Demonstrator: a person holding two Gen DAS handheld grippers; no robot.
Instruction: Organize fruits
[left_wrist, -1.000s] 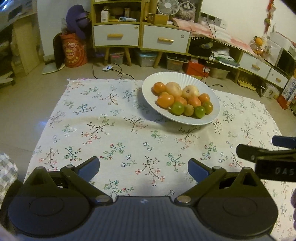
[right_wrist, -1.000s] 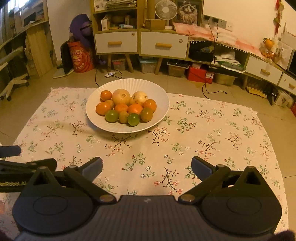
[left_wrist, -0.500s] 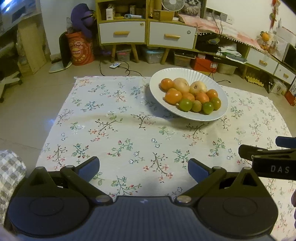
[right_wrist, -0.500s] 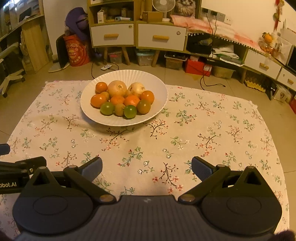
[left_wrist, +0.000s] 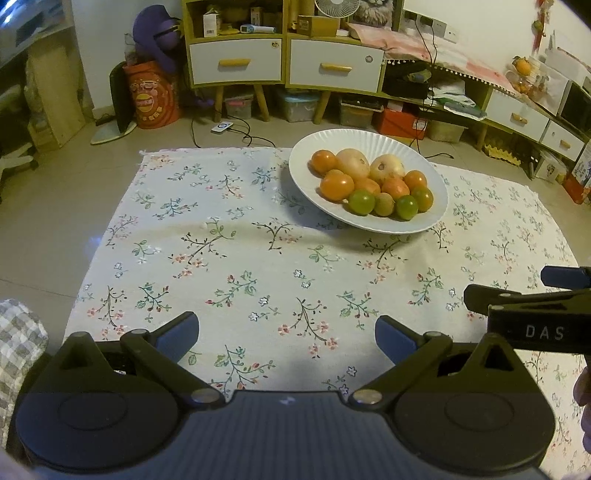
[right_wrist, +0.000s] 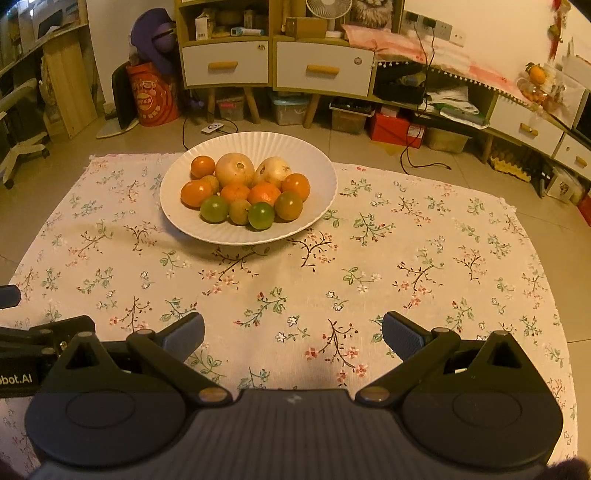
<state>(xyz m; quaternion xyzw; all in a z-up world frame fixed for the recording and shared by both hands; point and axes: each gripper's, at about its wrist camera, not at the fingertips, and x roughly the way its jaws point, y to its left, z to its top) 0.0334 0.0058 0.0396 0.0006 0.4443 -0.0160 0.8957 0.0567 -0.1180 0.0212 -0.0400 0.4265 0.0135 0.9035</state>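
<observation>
A white ribbed plate (left_wrist: 373, 142) (right_wrist: 317, 206) sits on the floral cloth (left_wrist: 229, 258) (right_wrist: 424, 258), toward its far side. It holds several fruits: orange ones (left_wrist: 336, 184) (right_wrist: 195, 192), green ones (left_wrist: 361, 202) (right_wrist: 214, 208) and two pale round ones (left_wrist: 352, 162) (right_wrist: 235, 169). My left gripper (left_wrist: 286, 328) hovers open over the near part of the cloth, well short of the plate, with nothing between its fingers. My right gripper (right_wrist: 293, 328) is also open and holds nothing. Each gripper shows at the edge of the other's view.
The cloth lies on a tiled floor (left_wrist: 48, 192). Behind it stand low cabinets with white drawers (left_wrist: 236, 64) (right_wrist: 323, 68), storage boxes (right_wrist: 288, 107), cables (right_wrist: 413, 155) and a red bag (left_wrist: 151, 96). A checked sleeve (left_wrist: 18, 343) shows at the left.
Both grippers have drawn slightly back and up, so the plate sits a little farther up in each view. Their jaws stay open. The fruits have not moved.
</observation>
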